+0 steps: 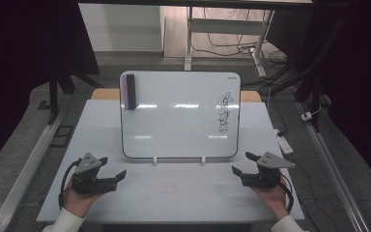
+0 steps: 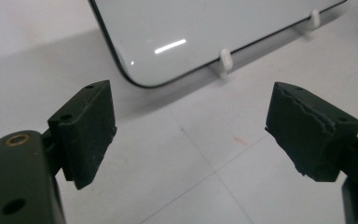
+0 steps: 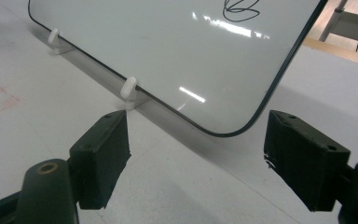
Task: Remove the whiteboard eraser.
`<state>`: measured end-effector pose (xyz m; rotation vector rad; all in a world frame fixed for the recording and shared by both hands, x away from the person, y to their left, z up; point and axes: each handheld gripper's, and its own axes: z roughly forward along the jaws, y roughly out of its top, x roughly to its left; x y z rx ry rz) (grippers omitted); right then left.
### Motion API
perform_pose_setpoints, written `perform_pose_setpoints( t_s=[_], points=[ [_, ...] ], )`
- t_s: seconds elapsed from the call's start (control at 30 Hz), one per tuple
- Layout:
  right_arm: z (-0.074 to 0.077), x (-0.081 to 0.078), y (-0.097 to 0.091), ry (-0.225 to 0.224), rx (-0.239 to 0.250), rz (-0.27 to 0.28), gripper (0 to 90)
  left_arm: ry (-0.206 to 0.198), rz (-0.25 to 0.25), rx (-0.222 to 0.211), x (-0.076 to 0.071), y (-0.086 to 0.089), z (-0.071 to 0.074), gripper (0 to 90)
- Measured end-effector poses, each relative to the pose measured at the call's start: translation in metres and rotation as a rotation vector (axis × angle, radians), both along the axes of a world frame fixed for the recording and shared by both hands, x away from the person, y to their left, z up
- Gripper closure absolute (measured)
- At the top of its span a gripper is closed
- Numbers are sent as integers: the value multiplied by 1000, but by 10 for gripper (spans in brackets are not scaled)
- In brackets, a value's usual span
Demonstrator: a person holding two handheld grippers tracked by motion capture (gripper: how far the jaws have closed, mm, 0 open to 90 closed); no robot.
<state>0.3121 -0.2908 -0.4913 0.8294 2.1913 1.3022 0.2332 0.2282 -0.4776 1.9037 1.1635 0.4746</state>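
A small whiteboard stands propped on two white feet in the middle of the table. Black scribbles mark its right side, and a dark eraser sticks to its top left corner. My left gripper rests near the table's front left, open and empty, facing the board's lower left corner. On the front right my right gripper is open with nothing between its jaws, pointing at the board's lower right corner. A scribble shows in the right gripper view.
The white table carries faint reddish marks in front of the board. Beyond the table are a desk frame with cables and a power strip on the floor at right. Metal rails run along both sides.
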Motion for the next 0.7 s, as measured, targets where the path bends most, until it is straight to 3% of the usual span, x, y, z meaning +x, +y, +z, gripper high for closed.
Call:
perform_pose_setpoints(
  t_s=[0.23,0.53,0.7],
  points=[
    [-1,1,2,8,-2,0,218,-32,10,-1,7,-5,23,184],
    [-2,1,4,15,-5,0,219,-66,6,-53,32,-4,63,199],
    [-2,0,3,12,-4,-2,219,-71,6,-34,44,-5,76,200]
  ],
)
